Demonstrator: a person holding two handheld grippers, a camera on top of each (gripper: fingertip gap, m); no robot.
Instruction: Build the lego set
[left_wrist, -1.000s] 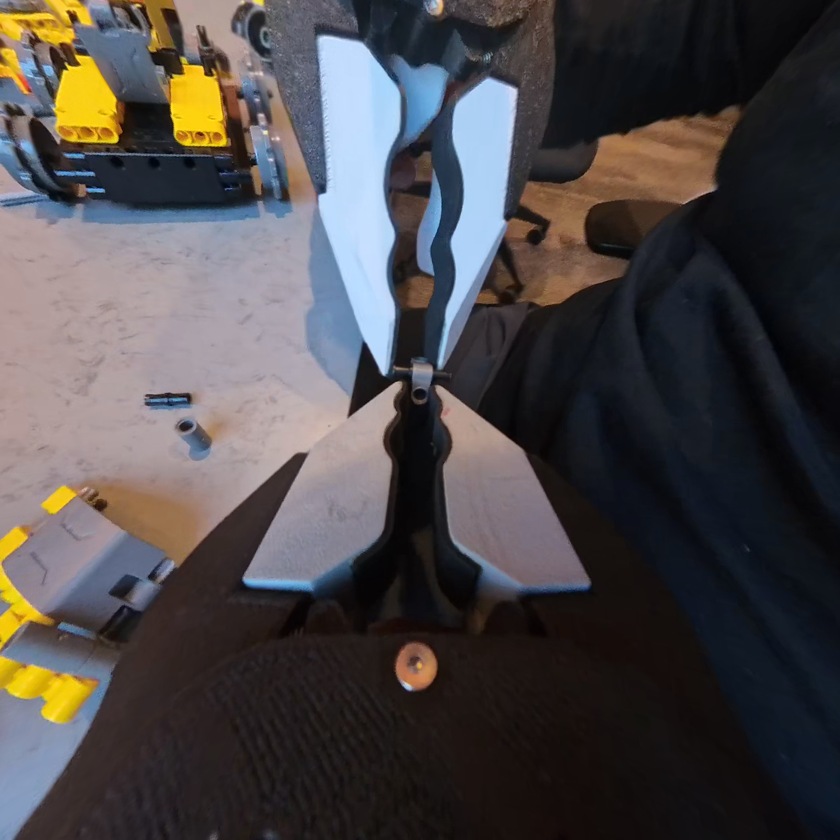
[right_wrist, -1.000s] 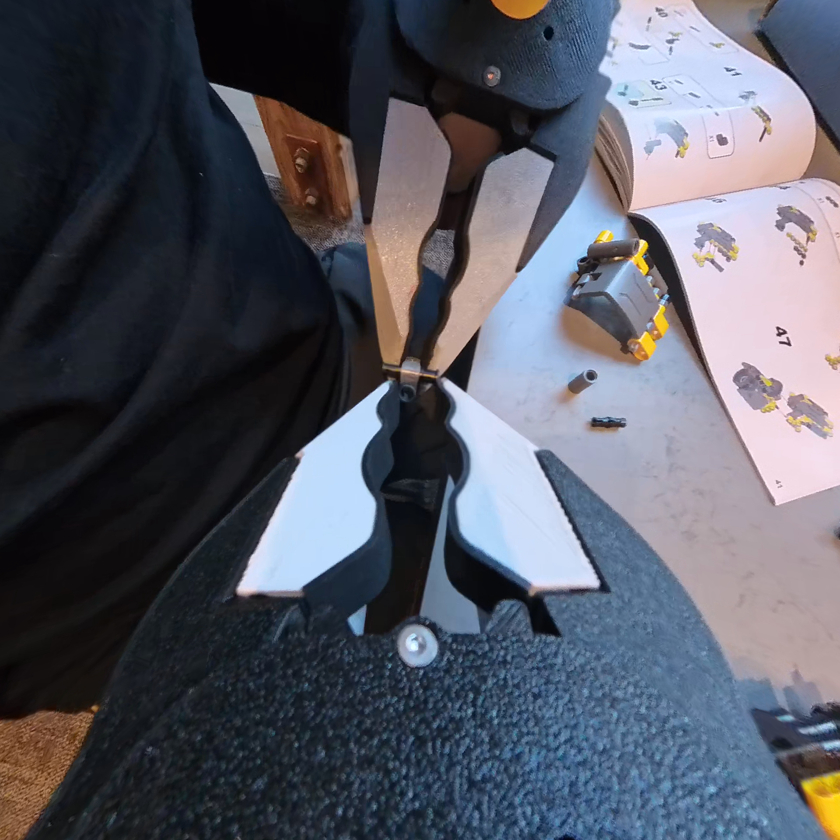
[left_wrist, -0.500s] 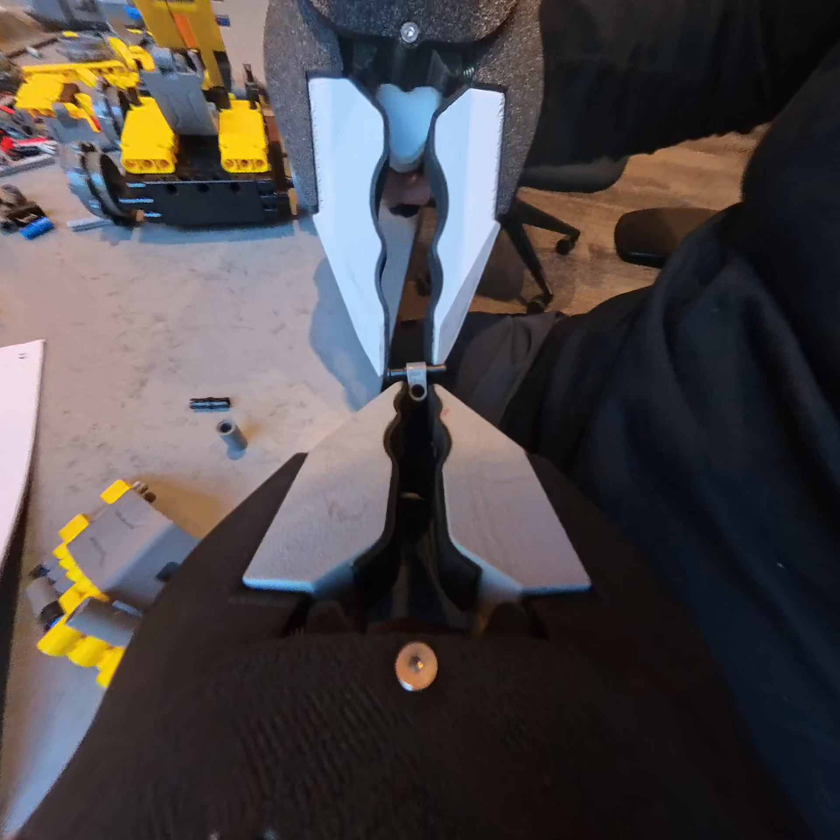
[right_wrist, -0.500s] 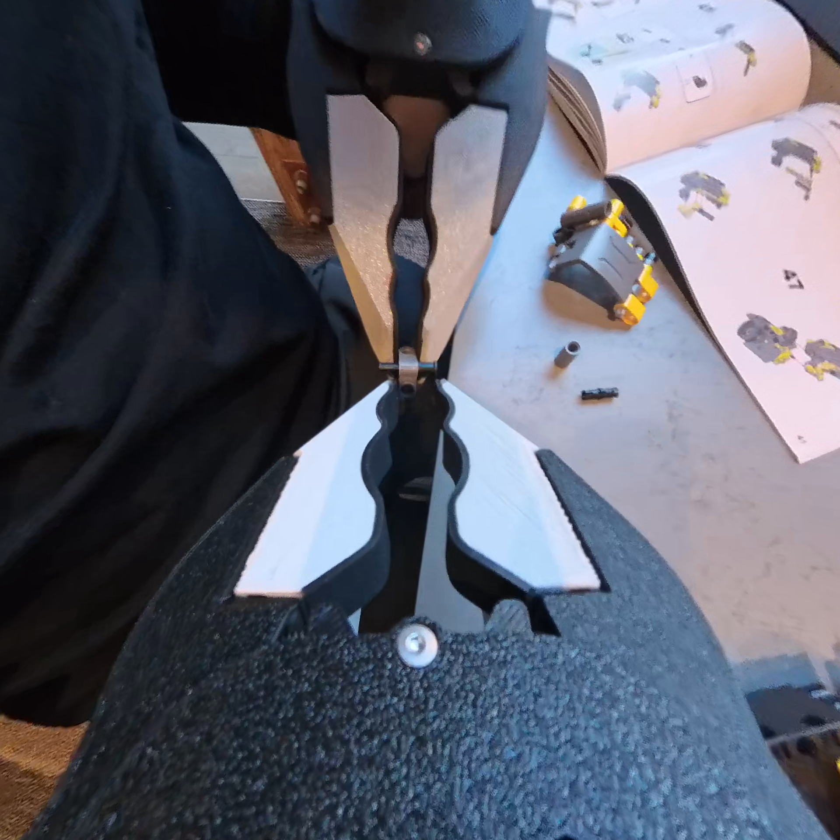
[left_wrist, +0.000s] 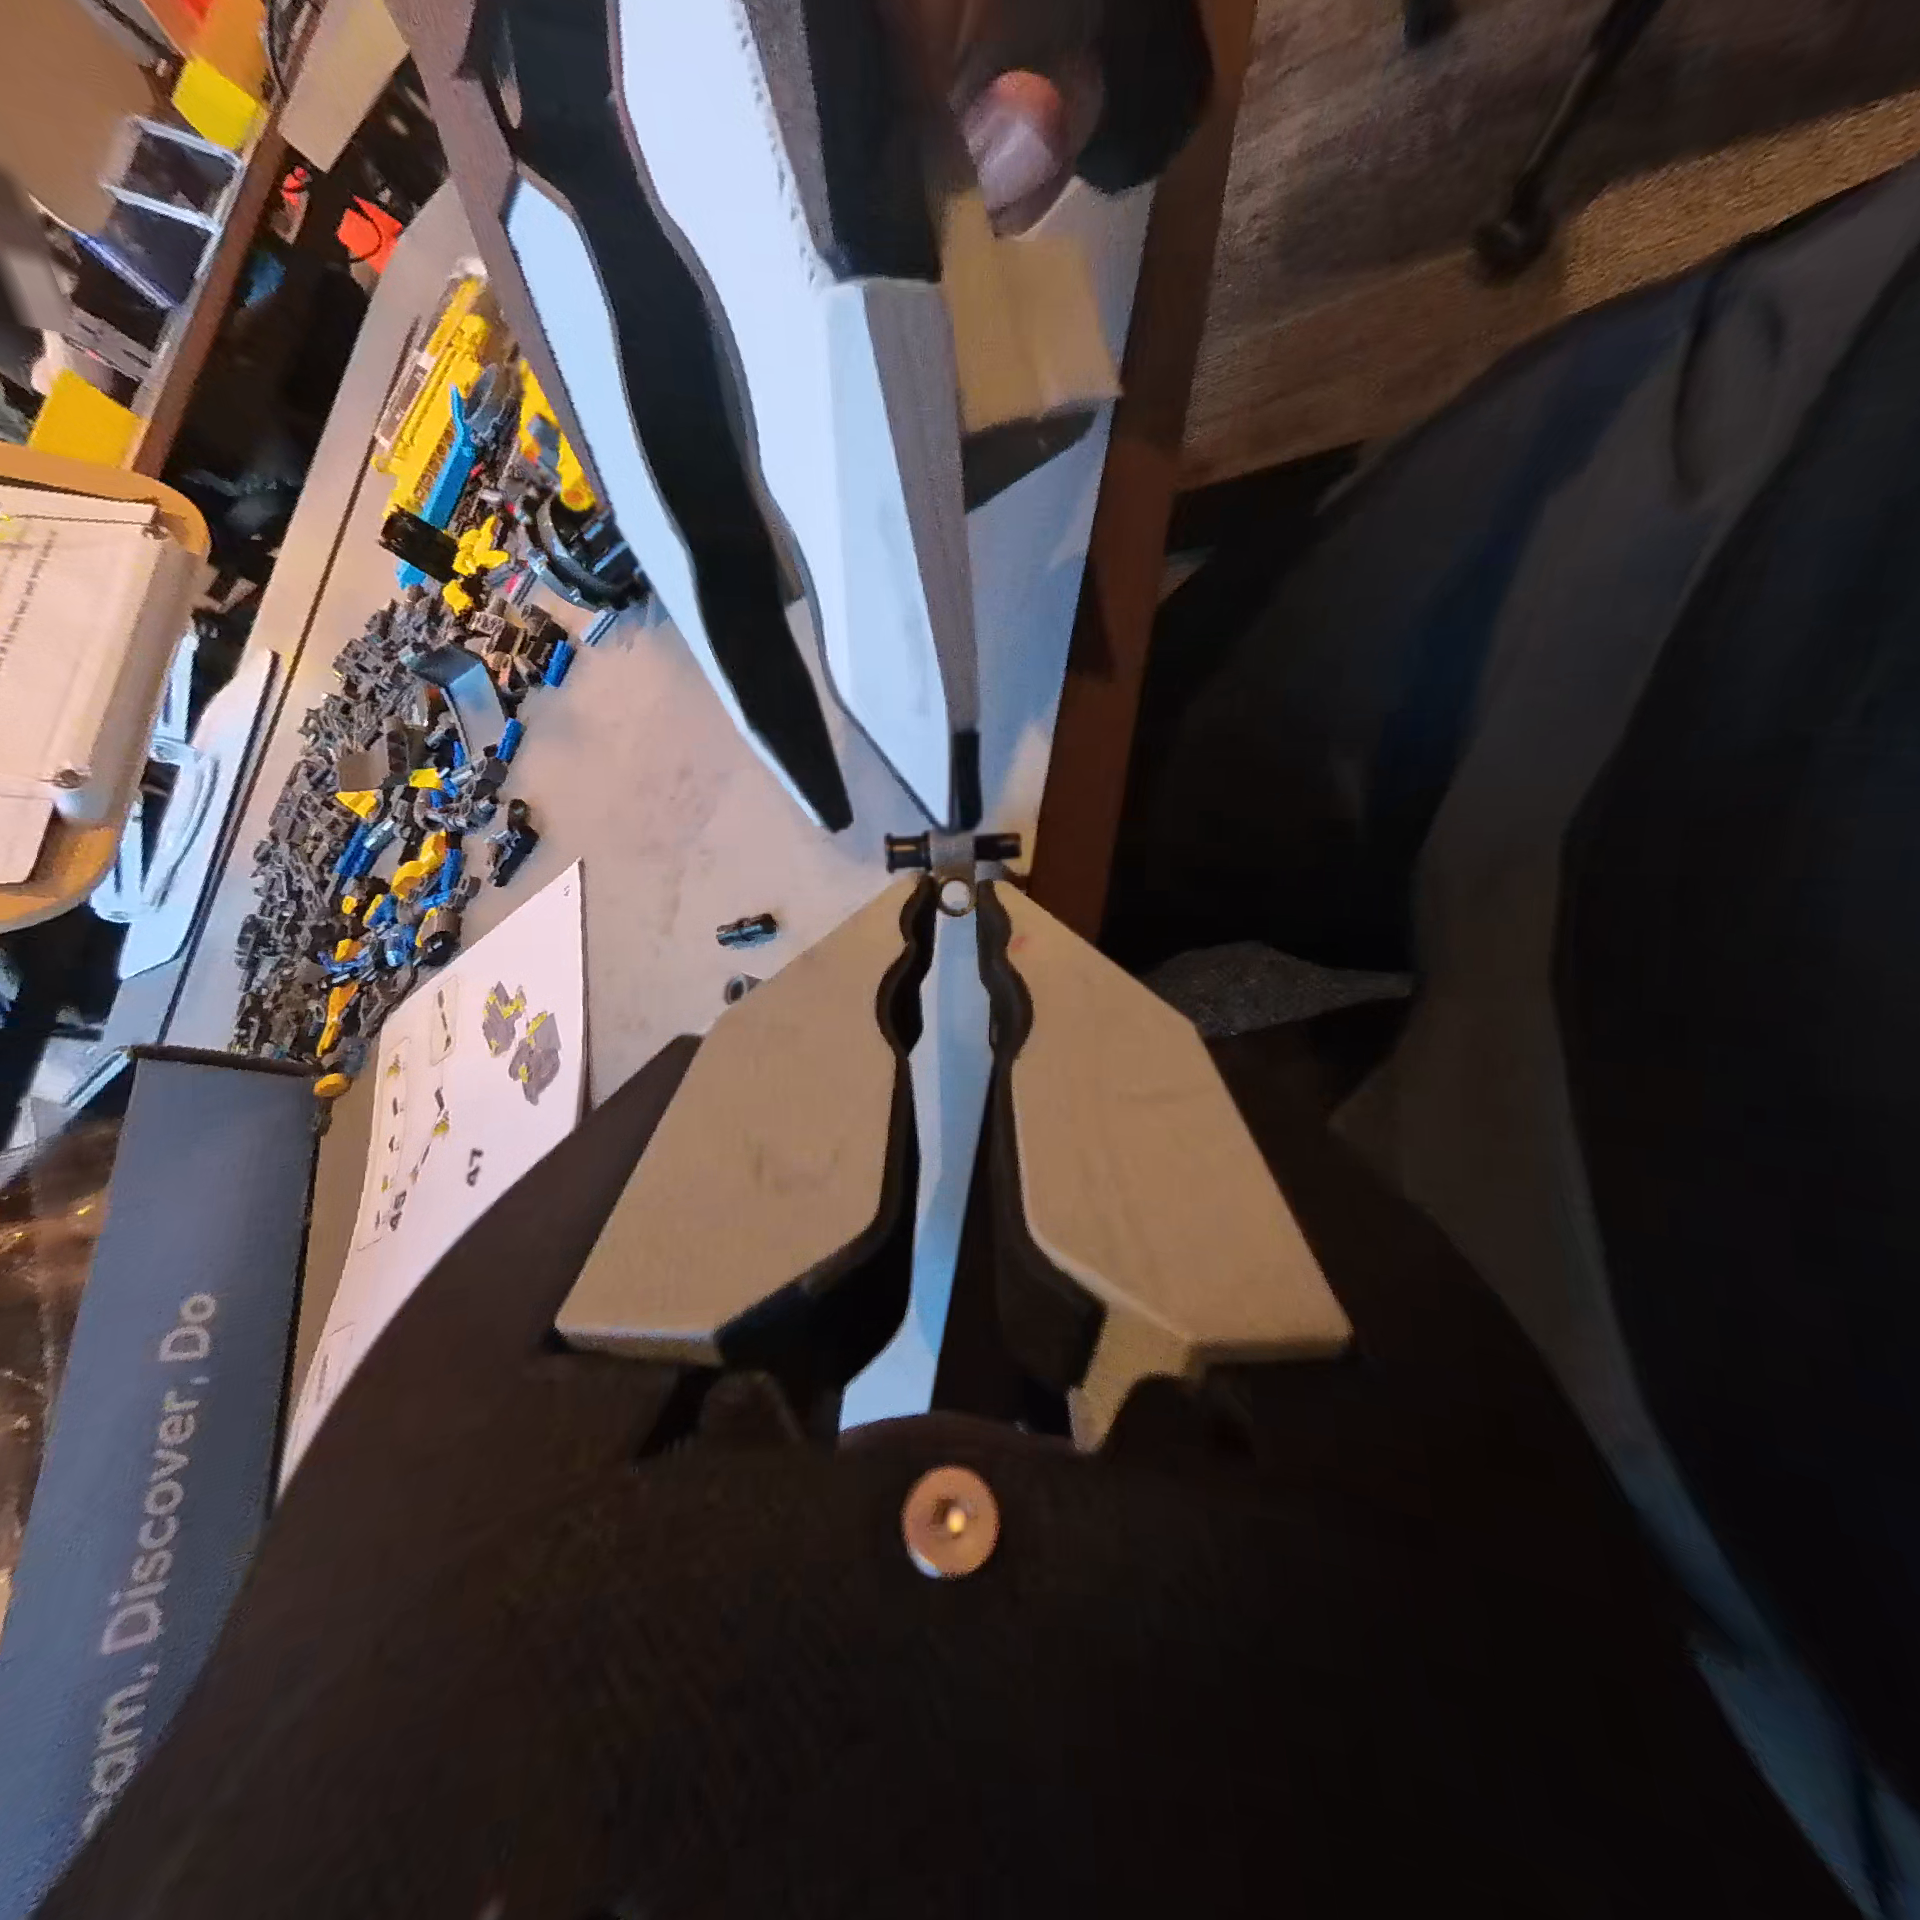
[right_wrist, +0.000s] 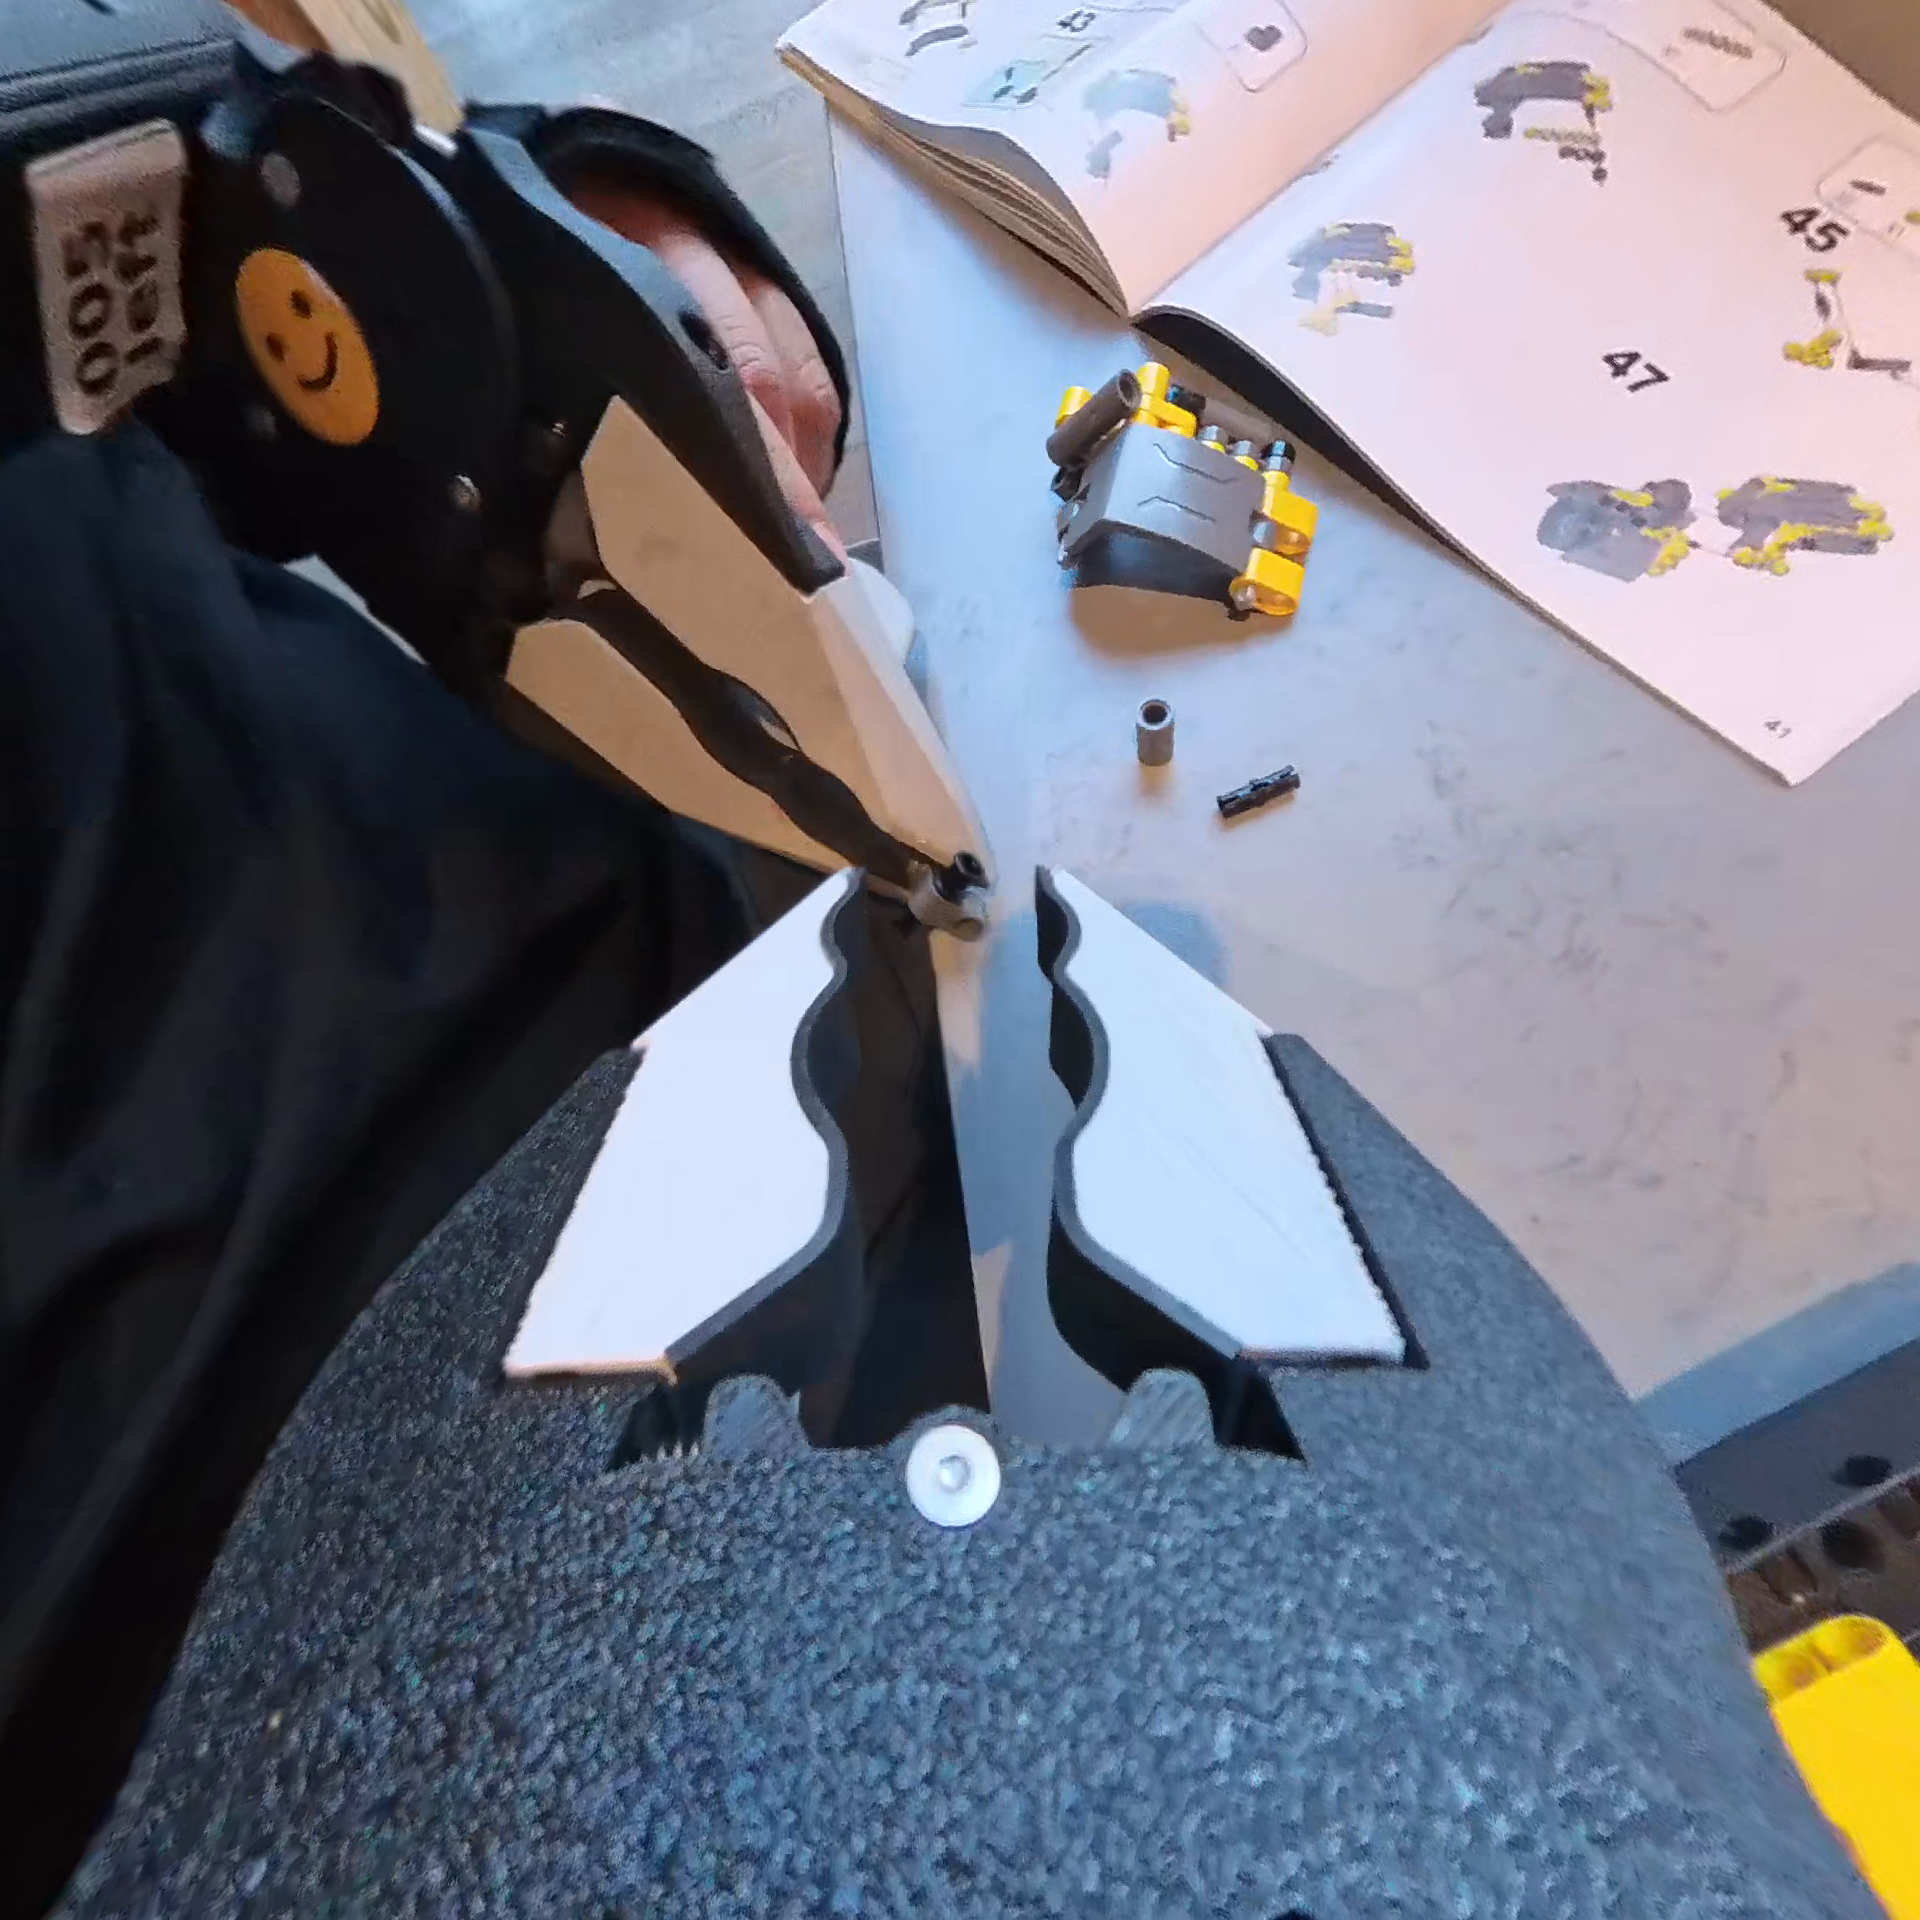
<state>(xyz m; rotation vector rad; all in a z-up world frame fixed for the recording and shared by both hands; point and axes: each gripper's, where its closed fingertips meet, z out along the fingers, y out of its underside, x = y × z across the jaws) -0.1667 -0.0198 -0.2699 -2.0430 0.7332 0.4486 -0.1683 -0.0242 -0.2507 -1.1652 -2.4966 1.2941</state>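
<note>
while our left gripper (left_wrist: 954, 896) is nearly closed, it pinches a small grey connector (left_wrist: 953, 858) with a black pin through it, at the frame's centre. our right gripper (right_wrist: 943, 881) stands apart, jaws wide with nothing between them; the connector (right_wrist: 948, 900) sits just off its left fingertip, held by the other gripper coming from the upper left of that frame. half a second ago both grippers had the piece between their tips; now the right has let go and its jaws have spread, and the left has swung aside. on the table (right_wrist: 1455, 987) in the right view lie a grey bush (right_wrist: 1154, 729), a black pin (right_wrist: 1258, 791), a grey-and-yellow assembly (right_wrist: 1179, 509) and an open booklet (right_wrist: 1558, 260) in the upper right. a pile of loose parts (left_wrist: 384, 790) lies at the left view's left.
</note>
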